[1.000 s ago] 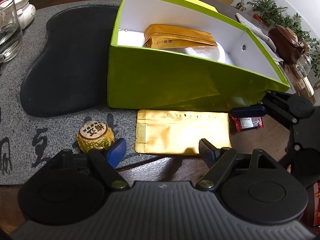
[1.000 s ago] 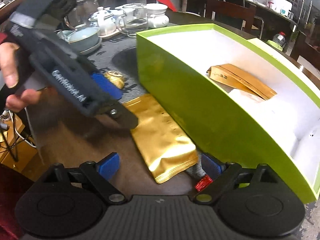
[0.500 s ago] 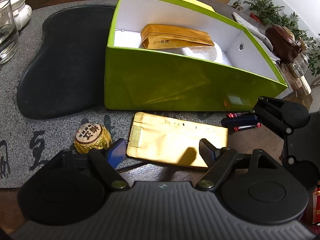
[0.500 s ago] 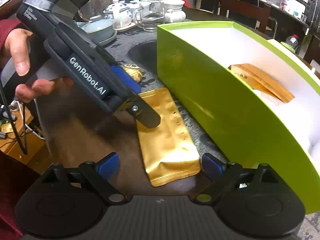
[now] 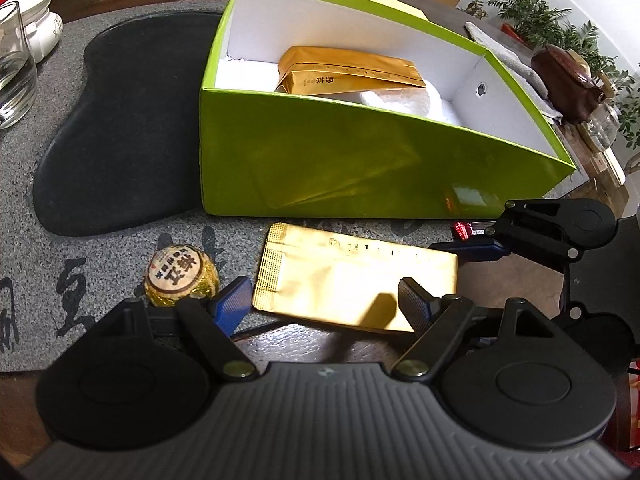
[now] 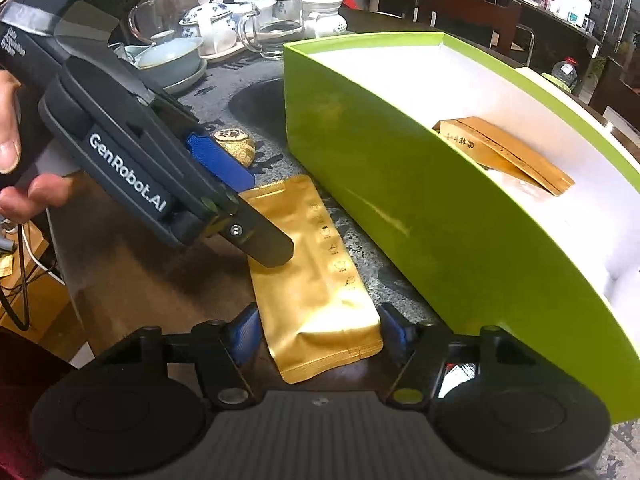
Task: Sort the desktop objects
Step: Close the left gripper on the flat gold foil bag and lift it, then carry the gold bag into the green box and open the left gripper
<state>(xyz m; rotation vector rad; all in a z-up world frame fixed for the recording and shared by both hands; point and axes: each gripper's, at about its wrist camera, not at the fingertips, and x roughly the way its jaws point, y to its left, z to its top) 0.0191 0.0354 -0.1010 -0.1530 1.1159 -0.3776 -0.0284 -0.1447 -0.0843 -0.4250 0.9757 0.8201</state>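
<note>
A flat gold pouch lies on the table in front of the green box. My right gripper straddles the pouch's near end. Its jaws are closing and the blue pads meet the pouch's two side edges. My left gripper is open above the pouch's long edge, with one finger casting a shadow on it. A foil-wrapped tea ball sits just left of its left pad. A second gold pouch lies inside the box. A small red wrapped sweet lies by the box's corner.
The box stands close behind the pouch. A dark hollow in the grey stone tray lies to its left. A glass and teaware stand at the far edge. A person's hand holds the left gripper.
The right gripper's jaws have narrowed from wide open onto the near end of the gold pouch. The left gripper keeps the same opening over the pouch.
</note>
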